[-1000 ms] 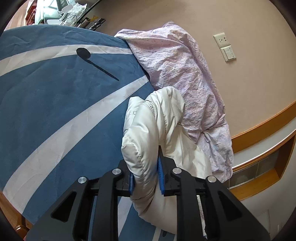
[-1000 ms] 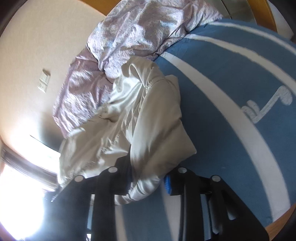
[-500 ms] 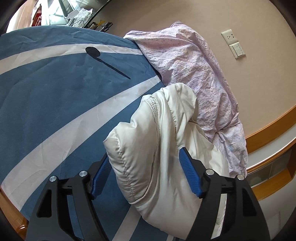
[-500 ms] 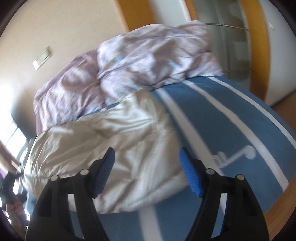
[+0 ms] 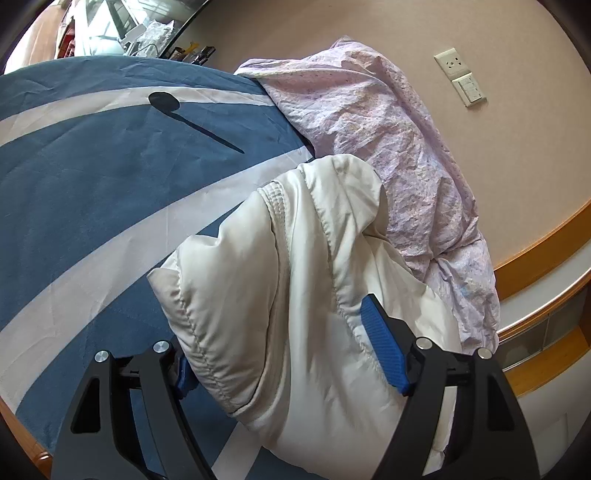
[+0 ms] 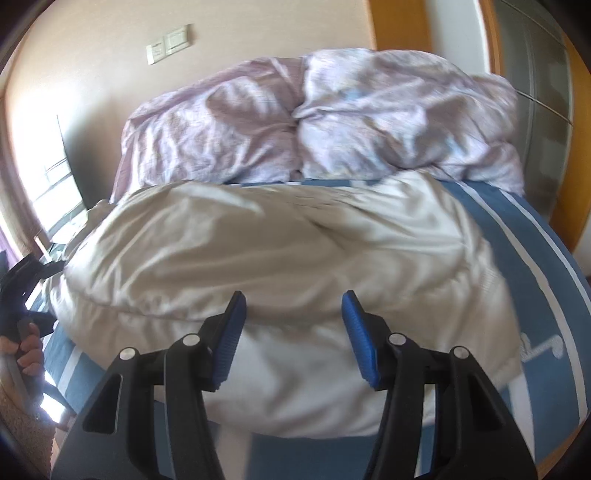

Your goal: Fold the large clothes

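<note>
A cream puffer jacket [image 5: 295, 295] lies bunched and folded over on the blue striped bed cover [image 5: 92, 206]. My left gripper [image 5: 273, 332] straddles the jacket's near folded edge. Its jaws are opening, the padded fold sits loose between them, and the blue pads [image 5: 384, 350] do not pinch it. In the right wrist view the jacket [image 6: 277, 251] spreads wide across the bed. My right gripper [image 6: 293, 295] hovers over its near edge; its jaws are closing and stand apart with nothing pinched. The left gripper [image 6: 22, 288] and the hand [image 6: 26, 354] holding it show at that view's left edge.
A crumpled lilac duvet [image 6: 314, 122] is piled against the wall beyond the jacket. Wall sockets [image 5: 461, 77] sit above it. A wooden bed frame [image 5: 535, 258] runs on the right, and a cluttered shelf [image 5: 140, 29] stands far beyond the bed.
The left jaws let go of the jacket's fold and spread wide. The right gripper released the jacket, rolled upright and swung away, so it now faces the duvet across the jacket.
</note>
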Demonstrator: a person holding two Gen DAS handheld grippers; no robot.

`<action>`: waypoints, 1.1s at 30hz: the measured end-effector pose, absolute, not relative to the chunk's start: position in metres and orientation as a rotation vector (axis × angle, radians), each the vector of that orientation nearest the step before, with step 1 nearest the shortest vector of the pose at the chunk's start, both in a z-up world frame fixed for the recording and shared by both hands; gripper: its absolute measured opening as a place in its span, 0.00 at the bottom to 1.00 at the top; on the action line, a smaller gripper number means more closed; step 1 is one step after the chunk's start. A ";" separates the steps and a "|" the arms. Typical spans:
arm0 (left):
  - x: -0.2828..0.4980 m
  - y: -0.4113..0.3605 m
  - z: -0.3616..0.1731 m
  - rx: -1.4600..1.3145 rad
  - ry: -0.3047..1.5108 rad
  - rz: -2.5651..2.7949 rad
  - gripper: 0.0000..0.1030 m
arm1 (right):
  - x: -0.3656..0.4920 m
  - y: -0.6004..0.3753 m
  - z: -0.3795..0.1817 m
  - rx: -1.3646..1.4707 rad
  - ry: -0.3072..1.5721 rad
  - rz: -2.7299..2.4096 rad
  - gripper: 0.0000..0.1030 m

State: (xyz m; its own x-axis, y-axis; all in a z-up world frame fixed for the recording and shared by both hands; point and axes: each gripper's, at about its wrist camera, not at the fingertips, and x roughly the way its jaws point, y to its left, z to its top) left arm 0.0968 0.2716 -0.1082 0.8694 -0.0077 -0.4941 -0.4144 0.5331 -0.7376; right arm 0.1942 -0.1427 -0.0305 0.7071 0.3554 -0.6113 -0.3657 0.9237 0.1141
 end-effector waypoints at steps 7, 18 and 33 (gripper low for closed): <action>0.100 0.273 -0.110 -0.999 0.476 0.261 0.74 | 0.183 -0.106 -0.039 -0.093 0.681 0.413 0.51; 0.110 0.270 -0.112 -1.002 0.463 0.268 0.73 | 0.206 -0.093 -0.074 -0.120 0.790 0.368 0.53; 0.111 0.242 -0.054 -0.895 0.320 0.082 0.34 | 0.218 -0.096 -0.088 -0.088 0.846 0.360 0.53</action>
State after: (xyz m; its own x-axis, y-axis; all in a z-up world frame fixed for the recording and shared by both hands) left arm 0.1113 0.2416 -0.0538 0.9494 -0.0628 -0.3077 -0.2025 0.6262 -0.7529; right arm 0.2184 -0.0964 -0.0885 0.6066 0.2765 -0.7454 -0.3456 0.9360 0.0660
